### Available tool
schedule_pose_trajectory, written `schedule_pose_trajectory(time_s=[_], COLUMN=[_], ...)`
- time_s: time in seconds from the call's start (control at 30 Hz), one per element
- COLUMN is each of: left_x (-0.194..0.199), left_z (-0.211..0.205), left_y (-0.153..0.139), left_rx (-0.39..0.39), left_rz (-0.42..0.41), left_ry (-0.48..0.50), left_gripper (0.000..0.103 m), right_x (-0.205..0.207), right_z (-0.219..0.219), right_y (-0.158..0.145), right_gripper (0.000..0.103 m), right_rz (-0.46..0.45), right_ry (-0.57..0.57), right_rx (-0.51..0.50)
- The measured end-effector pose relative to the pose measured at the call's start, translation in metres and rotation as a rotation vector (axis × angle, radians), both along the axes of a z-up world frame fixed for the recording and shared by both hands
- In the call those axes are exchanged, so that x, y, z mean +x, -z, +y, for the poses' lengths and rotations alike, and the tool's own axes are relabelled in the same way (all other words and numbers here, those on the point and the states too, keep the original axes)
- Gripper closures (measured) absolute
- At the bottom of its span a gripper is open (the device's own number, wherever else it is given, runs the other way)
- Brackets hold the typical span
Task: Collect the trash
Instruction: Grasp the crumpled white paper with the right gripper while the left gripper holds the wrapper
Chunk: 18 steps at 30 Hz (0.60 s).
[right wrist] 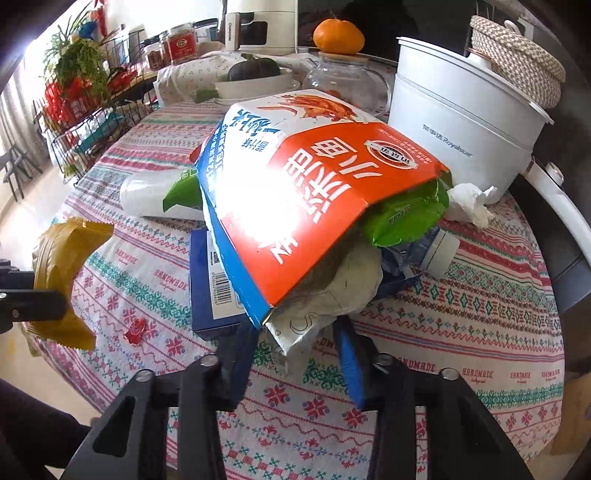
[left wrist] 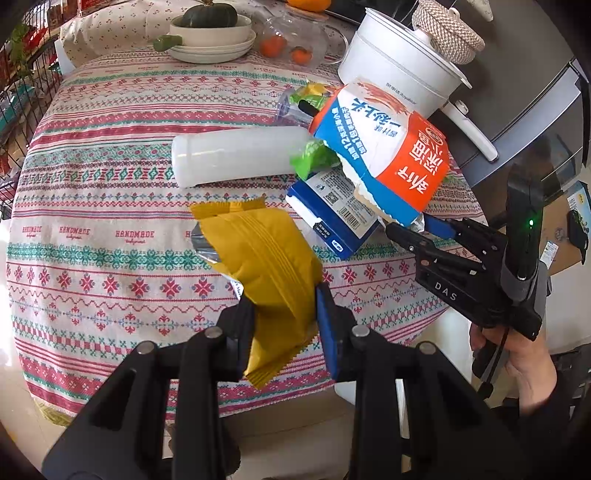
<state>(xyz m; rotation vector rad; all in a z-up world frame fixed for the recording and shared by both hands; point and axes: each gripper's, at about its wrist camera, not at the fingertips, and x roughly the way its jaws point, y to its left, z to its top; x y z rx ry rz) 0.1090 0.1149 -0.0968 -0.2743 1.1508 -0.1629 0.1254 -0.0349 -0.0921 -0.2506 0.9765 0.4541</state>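
My left gripper (left wrist: 284, 306) is shut on a yellow snack wrapper (left wrist: 266, 251), held just above the table's near edge; the same wrapper (right wrist: 62, 266) shows at the left of the right wrist view. My right gripper (right wrist: 295, 332) is shut on the lower edge of a big orange, blue and white snack bag (right wrist: 314, 192) stuffed with a green wrapper (right wrist: 406, 214) and white paper. In the left wrist view this bag (left wrist: 384, 147) hangs tilted from the right gripper (left wrist: 417, 229), which a hand (left wrist: 524, 362) holds.
On the patterned tablecloth (left wrist: 110, 206) lie a white bottle (left wrist: 236, 155), a blue box (left wrist: 328, 214), a crumpled tissue (right wrist: 469, 203), a capped crushed bottle (right wrist: 439, 254) and a small red wrapper (right wrist: 135, 328). A white pot (left wrist: 399, 70) and a bowl with a squash (left wrist: 210, 29) stand behind.
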Motion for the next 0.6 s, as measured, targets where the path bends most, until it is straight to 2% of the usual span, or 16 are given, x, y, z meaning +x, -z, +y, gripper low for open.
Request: schedule_pose_trajectory(time_s=[0.07, 0.1, 0.37, 0.6], left_x=[0.0, 0.0, -0.003, -0.005], left_z=[-0.001, -0.001, -0.009, -0.017], left_y=[0.001, 0.001, 0.001, 0.0], left_rx=[0.001, 0.002, 0.001, 0.0], left_rz=[0.002, 0.002, -0.001, -0.003], left_ry=[-0.001, 0.0, 0.016, 0.032], left_gripper=[0.07, 0.07, 0.07, 0.07], right_x=[0.0, -0.002, -0.021, -0.032], right_z=[0.003, 0.004, -0.013, -0.043], right_y=[0.0, -0.001, -0.019, -0.02], right_gripper=[0.07, 0.076, 0.08, 0.082], right_rz=[0.003, 0.007, 0.029, 0.126], right_ry=[-0.014, -0.021, -0.021, 0.054], right_rx=[-0.011, -0.01, 0.013, 0.014])
